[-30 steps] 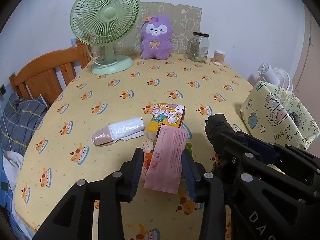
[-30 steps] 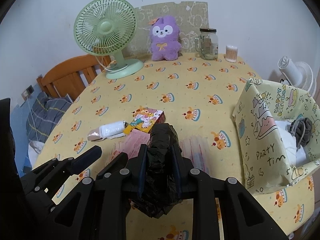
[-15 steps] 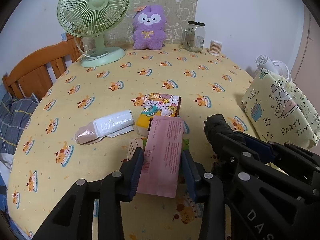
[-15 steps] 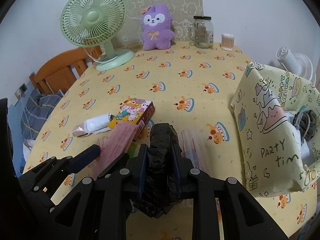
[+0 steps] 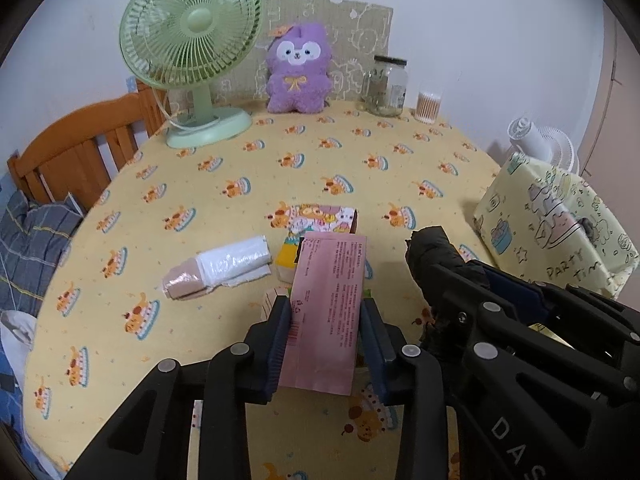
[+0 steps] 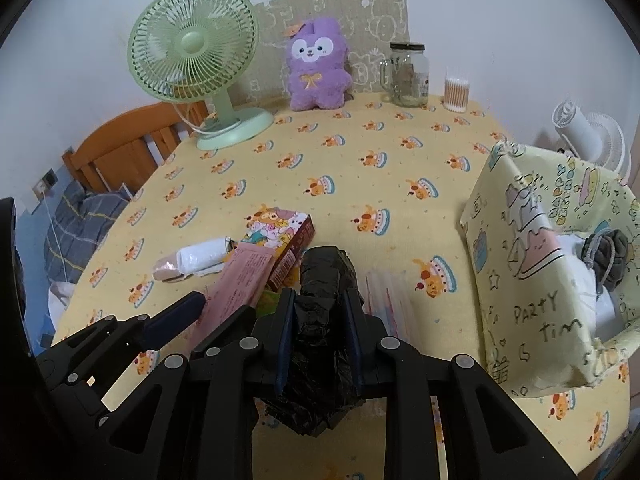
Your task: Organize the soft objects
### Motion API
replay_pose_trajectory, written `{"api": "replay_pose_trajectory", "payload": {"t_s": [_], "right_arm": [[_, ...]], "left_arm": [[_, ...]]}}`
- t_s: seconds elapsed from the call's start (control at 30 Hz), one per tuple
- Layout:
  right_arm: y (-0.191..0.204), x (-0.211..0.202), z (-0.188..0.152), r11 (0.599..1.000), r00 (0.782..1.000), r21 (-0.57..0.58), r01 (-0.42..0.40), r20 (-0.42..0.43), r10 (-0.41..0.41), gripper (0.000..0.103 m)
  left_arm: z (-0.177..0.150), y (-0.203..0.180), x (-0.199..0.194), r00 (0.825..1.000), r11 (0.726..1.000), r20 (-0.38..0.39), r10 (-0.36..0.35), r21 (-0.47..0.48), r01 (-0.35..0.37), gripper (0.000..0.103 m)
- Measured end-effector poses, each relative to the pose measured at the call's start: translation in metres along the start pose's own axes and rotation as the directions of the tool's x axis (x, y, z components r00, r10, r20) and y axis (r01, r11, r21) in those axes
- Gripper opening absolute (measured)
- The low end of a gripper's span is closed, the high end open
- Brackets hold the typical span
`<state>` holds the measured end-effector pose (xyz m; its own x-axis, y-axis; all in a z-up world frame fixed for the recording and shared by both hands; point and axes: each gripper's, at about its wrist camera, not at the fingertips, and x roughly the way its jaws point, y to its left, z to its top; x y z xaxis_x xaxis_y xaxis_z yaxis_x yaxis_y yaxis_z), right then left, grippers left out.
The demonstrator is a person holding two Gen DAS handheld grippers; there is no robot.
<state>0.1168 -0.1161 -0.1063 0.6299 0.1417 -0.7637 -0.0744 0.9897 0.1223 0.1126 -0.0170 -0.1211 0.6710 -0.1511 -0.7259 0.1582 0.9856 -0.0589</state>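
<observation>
Left wrist view: the left tool (image 5: 326, 322) has the pink packet (image 5: 327, 312) between its blue pads, lifted above the tabletop (image 5: 224, 168). The jaws are closing on the packet and both pads touch its long edges. Beyond it lie a cartoon-printed box (image 5: 316, 220) and, to the left, a white wrapped roll (image 5: 218, 266). The right tool (image 5: 440, 264) enters from the right, with a black plastic bundle (image 5: 430, 246) at its tip. A yellow printed bag (image 5: 556, 220) stands at the right edge. At the far side stand a green fan (image 5: 192, 44), a purple plush toy (image 5: 298, 70), a glass jar (image 5: 386, 84) and a cup of cotton swabs (image 5: 429, 106).

Right wrist view: the right tool (image 6: 320, 312) is clamped on the black plastic bundle (image 6: 320, 320), which bulges above and below the pads. The left tool (image 6: 208, 312) with the pink packet (image 6: 240, 284) sits just left. The yellow printed bag (image 6: 532, 264) stands open at right, with a dark soft item (image 6: 608, 256) inside.
</observation>
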Motion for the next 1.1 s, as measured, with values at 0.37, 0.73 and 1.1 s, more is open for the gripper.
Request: {"api": "replay_pose_trajectory", "payload": {"t_s": [0.37,0.73,1.1], "right_arm": [[0.005,-0.036,0.01,1.0,0.997,-0.019,-0.006,0.082,0.008,0.027],[0.005,-0.071,0.019,1.0,0.986,-0.027,-0.011,0.166,0.015,0.027],[-0.003,-0.094,0.024,1.0,0.977,-0.015,-0.003,0.214,0.006,0.027]], "left_arm": [[0.012,-0.005,-0.034,0.997,1.0,0.071,0.004,-0.004,-0.004,0.035],[0.022,-0.014,-0.064,0.99,1.0,0.141,0.021,0.007,-0.022,0.035],[0.028,-0.029,-0.085,0.982,1.0,0.187,0.014,0.017,-0.017,0.035]]}}
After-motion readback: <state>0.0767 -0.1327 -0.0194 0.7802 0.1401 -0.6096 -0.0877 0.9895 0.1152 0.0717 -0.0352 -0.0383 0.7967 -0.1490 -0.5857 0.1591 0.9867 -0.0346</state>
